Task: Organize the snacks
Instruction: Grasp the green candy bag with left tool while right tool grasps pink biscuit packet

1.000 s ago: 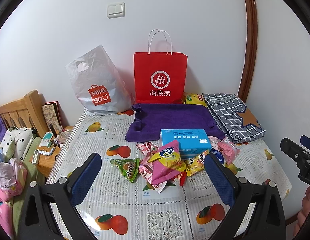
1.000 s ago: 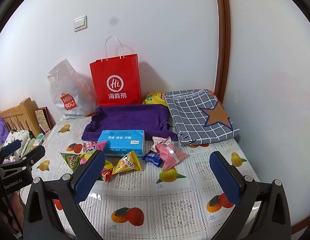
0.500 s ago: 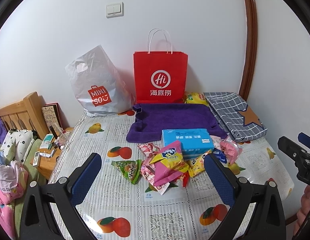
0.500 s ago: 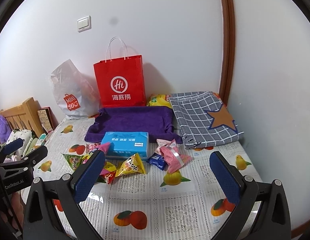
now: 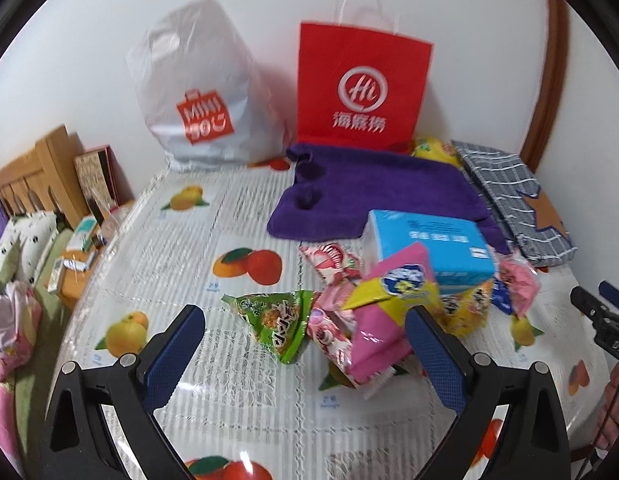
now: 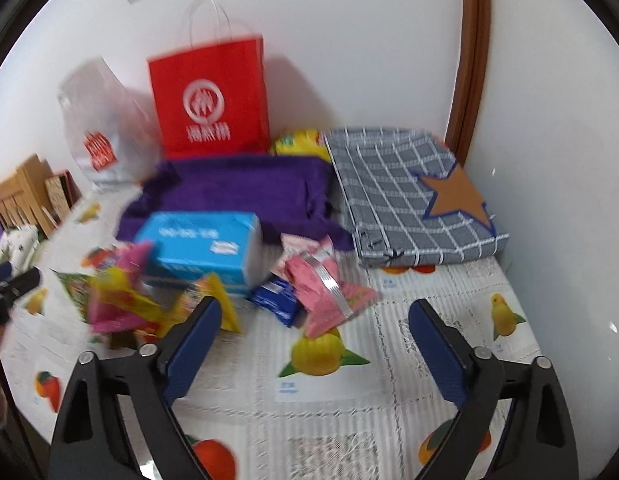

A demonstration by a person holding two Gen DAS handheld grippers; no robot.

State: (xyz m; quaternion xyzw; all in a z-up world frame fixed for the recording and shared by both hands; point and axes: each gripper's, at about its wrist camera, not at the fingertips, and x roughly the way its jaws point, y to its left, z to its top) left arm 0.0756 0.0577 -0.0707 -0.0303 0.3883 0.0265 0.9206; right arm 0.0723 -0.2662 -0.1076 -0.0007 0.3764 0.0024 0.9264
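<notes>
A heap of snack packets lies mid-table on the fruit-print cloth (image 5: 213,240): a green triangular packet (image 5: 277,320), a pink-and-yellow packet (image 5: 389,304), a pink packet (image 6: 325,292), a small blue packet (image 6: 275,298) and a yellow triangular packet (image 6: 217,296). A blue tissue box (image 5: 429,244) sits just behind them. My left gripper (image 5: 303,318) hovers open just short of the green packet, holding nothing. My right gripper (image 6: 315,308) hangs before the pink packet. Its jaws are closing, and the pads touch nothing.
Against the back wall stand a red paper bag (image 5: 361,80) and a white plastic bag (image 5: 205,92). A purple towel (image 5: 373,196) and a folded checked cloth with a star (image 6: 405,192) lie behind the snacks. A wooden headboard (image 5: 33,176) and a cluttered bedside shelf are at the left.
Both grippers have dropped and moved in toward the snack heap, which now looks larger and blurred. The right gripper's fingers stand closer together than before.
</notes>
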